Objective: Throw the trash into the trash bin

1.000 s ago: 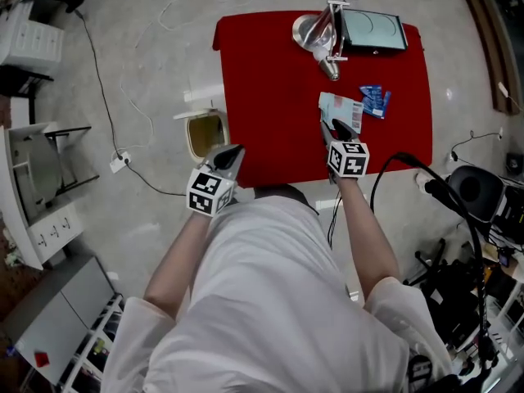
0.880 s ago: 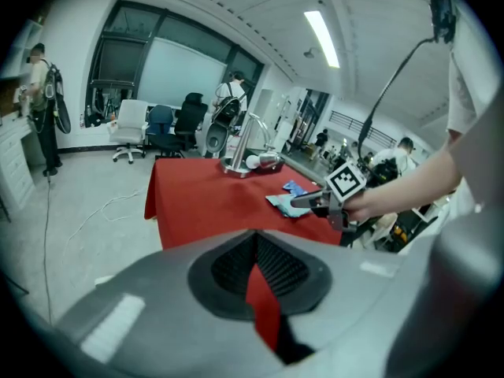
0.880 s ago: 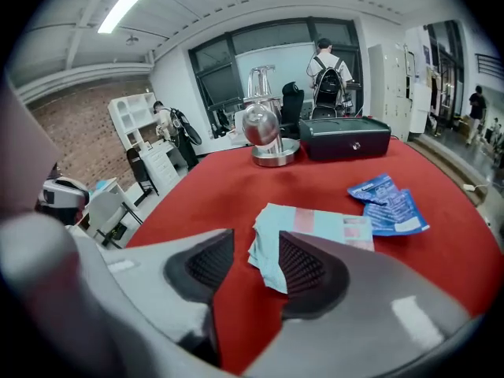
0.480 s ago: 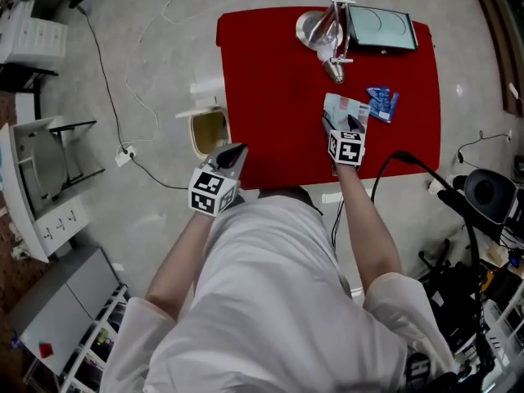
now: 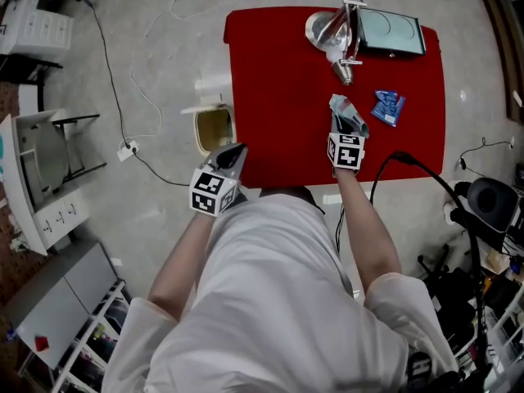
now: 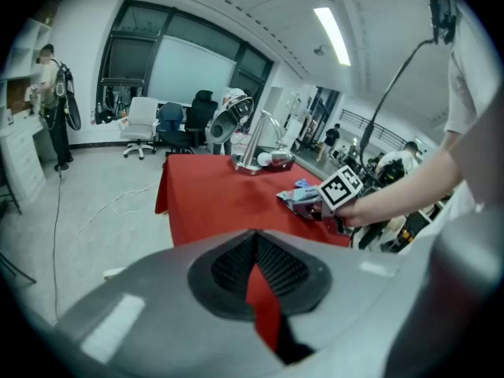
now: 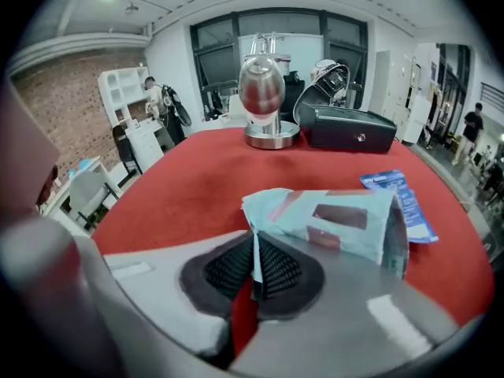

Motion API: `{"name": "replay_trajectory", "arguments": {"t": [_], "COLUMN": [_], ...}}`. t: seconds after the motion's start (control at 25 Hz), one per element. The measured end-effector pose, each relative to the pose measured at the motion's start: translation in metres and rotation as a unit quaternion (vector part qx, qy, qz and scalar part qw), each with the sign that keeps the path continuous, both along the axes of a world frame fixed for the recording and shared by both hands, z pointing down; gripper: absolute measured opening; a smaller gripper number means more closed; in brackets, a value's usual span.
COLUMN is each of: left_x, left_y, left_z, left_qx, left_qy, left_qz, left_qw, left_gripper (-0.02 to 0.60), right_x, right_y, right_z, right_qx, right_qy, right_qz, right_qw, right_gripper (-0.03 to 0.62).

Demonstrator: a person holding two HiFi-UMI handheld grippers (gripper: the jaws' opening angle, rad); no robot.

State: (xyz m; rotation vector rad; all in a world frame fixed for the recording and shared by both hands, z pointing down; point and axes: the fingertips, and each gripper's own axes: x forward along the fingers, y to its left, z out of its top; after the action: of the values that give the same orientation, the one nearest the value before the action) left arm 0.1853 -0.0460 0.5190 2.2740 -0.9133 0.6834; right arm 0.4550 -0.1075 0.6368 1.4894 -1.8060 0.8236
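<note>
A crumpled light-blue wrapper lies on the red table. My right gripper is shut on its near edge; the jaws have just been closing with that edge between them. In the right gripper view the wrapper rises from between the pads of that gripper. A small blue packet lies to its right, apart. The trash bin stands on the floor off the table's left edge. My left gripper hovers near the bin and the table's near left corner, shut and empty.
A shiny metal appliance and a black case stand at the table's far edge. Cables run over the floor at the left, and a black cable loops at the right. White furniture lines the left side.
My right gripper moved forward onto the wrapper and shut on its near edge; the wrapper has bunched up. The left gripper stayed put.
</note>
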Motion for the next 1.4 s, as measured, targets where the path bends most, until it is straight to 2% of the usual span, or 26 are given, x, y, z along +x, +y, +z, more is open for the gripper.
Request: {"name": "replay_trajectory", "arguments": {"t": [0.12,0.36,0.56,1.04,1.4], "left_x": [-0.005,-0.025,-0.045,-0.122,-0.202], "left_y": [0.004,0.011,0.019,0.045,0.061], "left_z": [-0.003,-0.002,-0.002,-0.010,-0.015], "left_qx": [0.004,0.007,0.011,0.021,0.024], "left_qy": [0.004,0.008,0.014,0.023,0.023], "left_qz": [-0.006,-0.016,-0.027,-0.070,-0.128], "left_qw": [1.0000,0.9998,0.9995,0.9971,0.9912], "left_gripper": [0.004,0.005,0.005,0.005,0.005], "right_x": [-0.003,-0.020,-0.049,-0.167,-0.278], "right_y": [0.000,-0.001,0.001,0.012,0.026], "right_z": [-0.009,-0.036,-0.052,-0.087,-0.098], "right_qx": [0.008,0.040,0.061,0.084,0.077], "right_qy": [-0.010,-0.009,-0.010,-0.030,-0.055], "right_qz": [0.009,-0.009,-0.031,-0.107,-0.188], "right_qw": [1.000,0.999,0.998,0.990,0.978], "right_gripper": [0.003,0.002,0.002,0.002,0.002]}}
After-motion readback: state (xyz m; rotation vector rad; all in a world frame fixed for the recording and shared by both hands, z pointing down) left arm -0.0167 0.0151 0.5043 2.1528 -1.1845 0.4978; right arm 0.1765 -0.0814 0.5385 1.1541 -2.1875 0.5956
